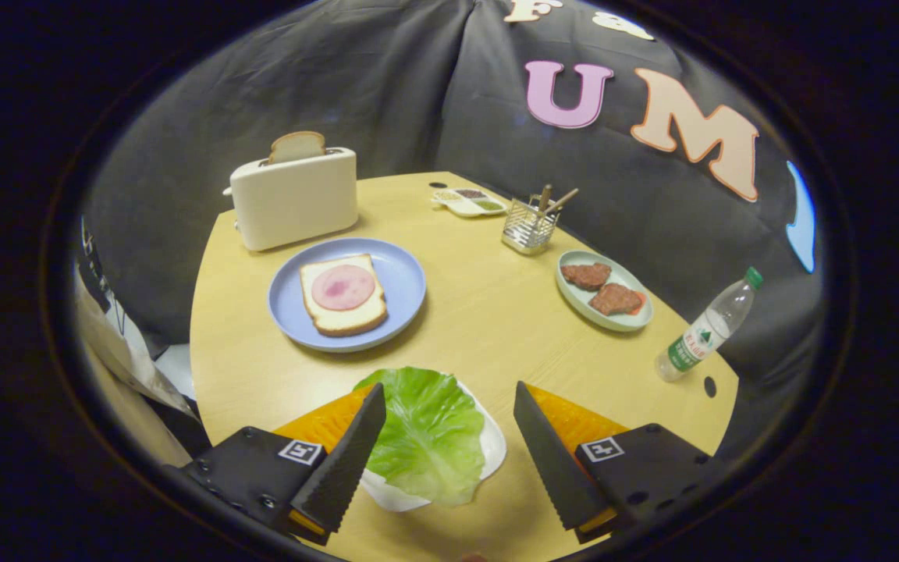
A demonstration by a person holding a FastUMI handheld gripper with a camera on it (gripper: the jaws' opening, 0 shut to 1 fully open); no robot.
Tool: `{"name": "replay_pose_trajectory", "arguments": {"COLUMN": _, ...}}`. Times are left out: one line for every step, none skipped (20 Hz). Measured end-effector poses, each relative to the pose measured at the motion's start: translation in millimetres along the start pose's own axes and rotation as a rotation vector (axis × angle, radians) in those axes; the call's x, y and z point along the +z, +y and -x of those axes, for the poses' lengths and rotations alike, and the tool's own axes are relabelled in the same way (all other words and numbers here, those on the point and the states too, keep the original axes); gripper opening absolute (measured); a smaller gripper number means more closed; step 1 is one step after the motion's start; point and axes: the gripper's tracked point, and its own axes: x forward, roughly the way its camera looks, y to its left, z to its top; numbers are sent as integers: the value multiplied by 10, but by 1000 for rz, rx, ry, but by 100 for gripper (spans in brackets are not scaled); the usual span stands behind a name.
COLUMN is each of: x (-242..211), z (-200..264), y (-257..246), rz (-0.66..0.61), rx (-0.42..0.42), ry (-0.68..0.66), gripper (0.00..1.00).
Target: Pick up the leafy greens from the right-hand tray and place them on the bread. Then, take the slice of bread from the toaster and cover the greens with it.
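A green lettuce leaf (428, 431) lies on a small white tray (492, 449), between my fingers and nearer the left one. My gripper (449, 410) is open above it, with neither finger pressing on the leaf. Beyond the fingers a blue plate (405, 275) holds a slice of bread (342, 295) topped with a pink round of ham (342, 286). Behind the plate stands a cream toaster (295, 200) with a second bread slice (297, 146) sticking up from its slot.
To the right, a pale green oval dish (604, 315) carries two brown meat patties. A wire basket (528, 225) with utensils and a small divided sauce tray (469, 202) sit at the back. A plastic water bottle (706, 328) stands near the table's right edge.
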Motion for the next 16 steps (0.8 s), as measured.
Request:
{"name": "replay_pose_trajectory", "arguments": {"x": -46, "z": -33, "y": 6, "rz": 4, "rx": 4, "ry": 13, "gripper": 100}}
{"name": "replay_pose_trajectory", "arguments": {"x": -72, "z": -57, "y": 4, "rz": 7, "rx": 7, "ry": 22, "gripper": 100}}
{"name": "replay_pose_trajectory", "arguments": {"x": -104, "z": -86, "y": 25, "rz": 5, "rx": 11, "ry": 32, "gripper": 100}}
{"name": "replay_pose_trajectory", "arguments": {"x": -134, "z": -116, "y": 43, "rz": 1, "rx": 19, "ry": 42, "gripper": 100}}
{"name": "replay_pose_trajectory", "arguments": {"x": -174, "z": -153, "y": 60, "rz": -1, "rx": 25, "ry": 53, "gripper": 100}}
{"name": "replay_pose_trajectory", "arguments": {"x": -204, "z": -187, "y": 69, "rz": -1, "rx": 31, "ry": 66, "gripper": 100}}
{"name": "replay_pose_trajectory", "arguments": {"x": -231, "z": -210, "y": 79, "rz": -2, "rx": 38, "ry": 79, "gripper": 100}}
{"name": "replay_pose_trajectory", "arguments": {"x": -260, "z": -235, "y": 100, "rz": -4, "rx": 49, "ry": 89, "gripper": 100}}
{"name": "replay_pose_trajectory", "arguments": {"x": -293, "z": -257, "y": 124, "rz": -6, "rx": 57, "ry": 100, "gripper": 100}}
{"name": "replay_pose_trajectory", "arguments": {"x": -326, "z": -278, "y": 133, "rz": -7, "rx": 63, "ry": 111, "gripper": 100}}
{"name": "replay_pose_trajectory", "arguments": {"x": -364, "z": -308, "y": 151, "rz": -10, "rx": 67, "ry": 124, "gripper": 100}}
{"name": "replay_pose_trajectory", "arguments": {"x": -402, "z": -321, "y": 163, "rz": -15, "rx": 73, "ry": 140, "gripper": 100}}
{"name": "replay_pose_trajectory", "arguments": {"x": -447, "z": -333, "y": 164, "rz": -19, "rx": 74, "ry": 151, "gripper": 100}}
{"name": "replay_pose_trajectory", "arguments": {"x": -468, "z": -345, "y": 160, "rz": -26, "rx": 79, "ry": 161, "gripper": 100}}
{"name": "replay_pose_trajectory", "arguments": {"x": -506, "z": -355, "y": 175, "rz": -36, "rx": 82, "ry": 174, "gripper": 100}}
{"name": "replay_pose_trajectory", "arguments": {"x": -535, "z": -368, "y": 178, "rz": -41, "rx": 84, "ry": 185, "gripper": 100}}
